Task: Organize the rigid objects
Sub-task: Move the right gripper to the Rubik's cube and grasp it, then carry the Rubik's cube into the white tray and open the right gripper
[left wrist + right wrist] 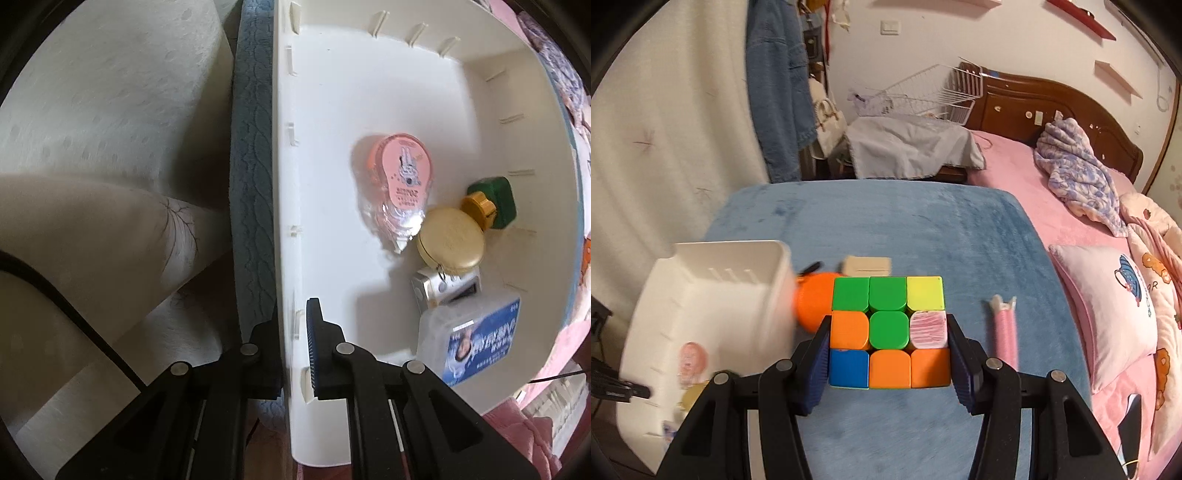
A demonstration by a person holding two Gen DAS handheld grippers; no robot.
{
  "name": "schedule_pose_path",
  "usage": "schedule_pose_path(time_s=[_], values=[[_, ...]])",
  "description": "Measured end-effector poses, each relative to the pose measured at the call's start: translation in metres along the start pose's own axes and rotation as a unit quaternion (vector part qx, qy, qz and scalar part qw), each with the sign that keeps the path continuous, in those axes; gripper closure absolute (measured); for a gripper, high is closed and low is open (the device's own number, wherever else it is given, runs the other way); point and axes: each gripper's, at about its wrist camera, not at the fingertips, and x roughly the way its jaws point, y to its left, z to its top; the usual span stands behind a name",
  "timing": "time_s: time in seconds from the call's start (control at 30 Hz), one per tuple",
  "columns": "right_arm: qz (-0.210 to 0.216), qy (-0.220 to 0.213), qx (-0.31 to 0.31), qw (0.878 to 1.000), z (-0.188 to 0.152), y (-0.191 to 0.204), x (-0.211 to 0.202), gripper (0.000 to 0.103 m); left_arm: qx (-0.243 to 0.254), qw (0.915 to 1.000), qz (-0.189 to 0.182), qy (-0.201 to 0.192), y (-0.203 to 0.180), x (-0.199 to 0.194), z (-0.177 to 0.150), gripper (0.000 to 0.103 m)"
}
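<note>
One scrambled cube (889, 331), nine bright squares, between right fingers (960, 373)

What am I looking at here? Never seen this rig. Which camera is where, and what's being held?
No robot arm: a person carries hand-held tongs in each hand, each with a fisheye camera looking along its fingers.

The left wrist view looks down into a white bin. The left tongs are shut on its side wall. Inside lie a pink tape dispenser, a round gold case, a green bottle with a yellow cap, a small silver camera and a clear box with a blue label.

The right wrist view shows the right tongs clamped on a colour cube above a blue blanket. An orange ball, a beige block and a pink tube are still out there.
</note>
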Motion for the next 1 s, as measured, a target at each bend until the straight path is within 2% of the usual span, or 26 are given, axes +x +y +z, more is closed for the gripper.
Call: schedule_pose_path(time_s=[0.33, 0.6, 0.87, 0.93, 1.0], values=[[0.032, -0.016, -0.039, 0.999, -0.016, 0.069, -0.042, 0.047, 0.041, 0.999, -0.012, -0.01, 0.001, 0.005, -0.033, 0.093], [0.074, -0.005, -0.062, 0.995, -0.034, 0.121, -0.059, 0.047, 0.066, 0.9978, -0.009, -0.005, -0.017, 0.013, -0.026, 0.093], [0.109, 0.028, -0.078, 0.991, -0.051, 0.156, -0.053, 0.047, 0.074, 0.9972, 0.002, -0.01, -0.027, 0.009, -0.012, 0.093], [0.111, 0.031, -0.082, 0.99, -0.051, 0.159, -0.053, 0.043, 0.073, 0.9973, 0.004, -0.009, -0.029, 0.008, -0.006, 0.093], [0.115, 0.023, -0.082, 0.99, -0.05, 0.159, -0.055, 0.027, 0.071, 0.9974, 0.006, -0.008, -0.031, 0.009, -0.004, 0.093]])
